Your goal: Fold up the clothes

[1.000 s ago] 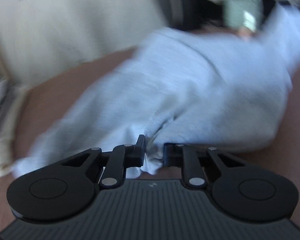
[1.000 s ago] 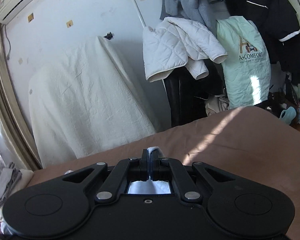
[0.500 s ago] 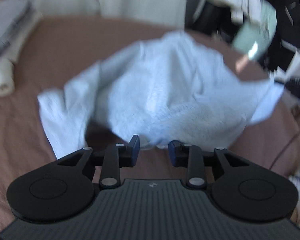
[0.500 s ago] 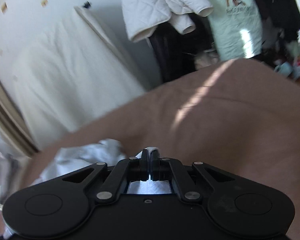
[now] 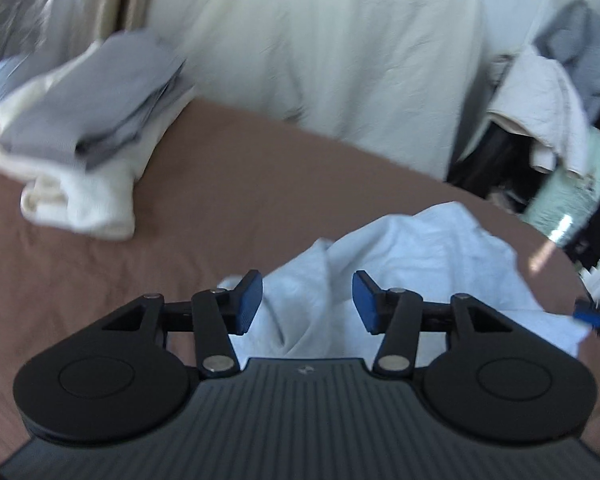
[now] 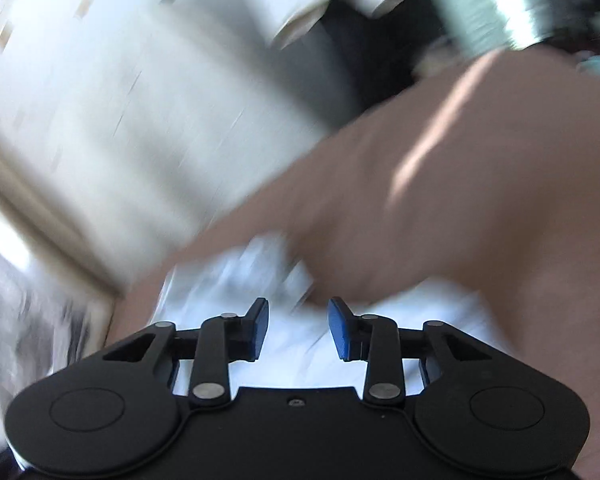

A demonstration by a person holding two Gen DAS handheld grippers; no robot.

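Note:
A pale blue garment [image 5: 420,264] lies crumpled on the brown bed cover [image 5: 236,208]. My left gripper [image 5: 307,300] hovers over its near edge, its jaws opening; the cloth lies below the blue pads [image 5: 249,300] and they do not press it. In the blurred right wrist view the same garment [image 6: 260,276] lies under and ahead of my right gripper [image 6: 298,330], whose jaws are opening too, with nothing pinched between them. The right gripper's blue tip [image 5: 588,316] shows at the right edge of the left wrist view.
A stack of folded grey and cream clothes [image 5: 84,128] sits at the bed's far left. A white sheet-draped shape [image 5: 340,48] stands behind the bed. Hanging jackets and a mint bag [image 5: 572,184] crowd the right.
Both grippers have let go of the pale blue garment and their jaws have parted. The left gripper swung left toward the folded stack; the right one tipped down toward the bed.

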